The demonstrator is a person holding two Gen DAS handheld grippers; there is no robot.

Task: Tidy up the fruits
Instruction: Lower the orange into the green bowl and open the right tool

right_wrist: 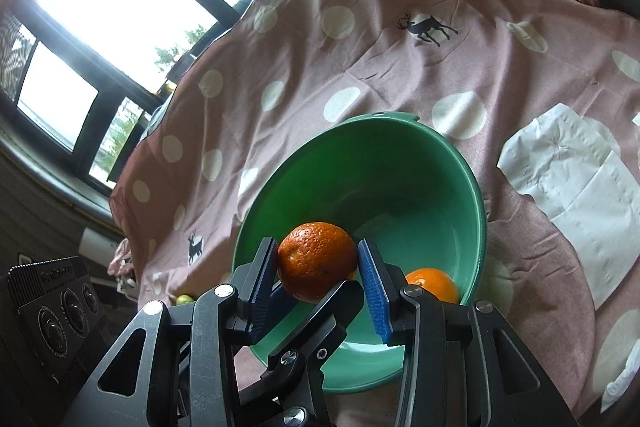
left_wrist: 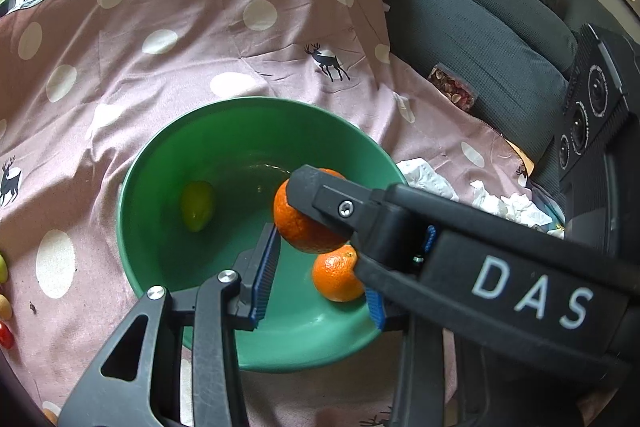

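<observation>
Right gripper [right_wrist: 318,255] clamped on 1 orange [right_wrist: 316,271] above green bowl [right_wrist: 400,163]; left gripper [left_wrist: 316,267] parted, empty; inside, 2nd orange [left_wrist: 336,281] at 5 o'clock, lime [left_wrist: 196,205] at 9.

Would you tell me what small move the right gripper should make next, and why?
Probably open the right gripper to release its orange: the jaws hold it inside the rim of the green bowl, where another orange and a green fruit already lie.
</observation>
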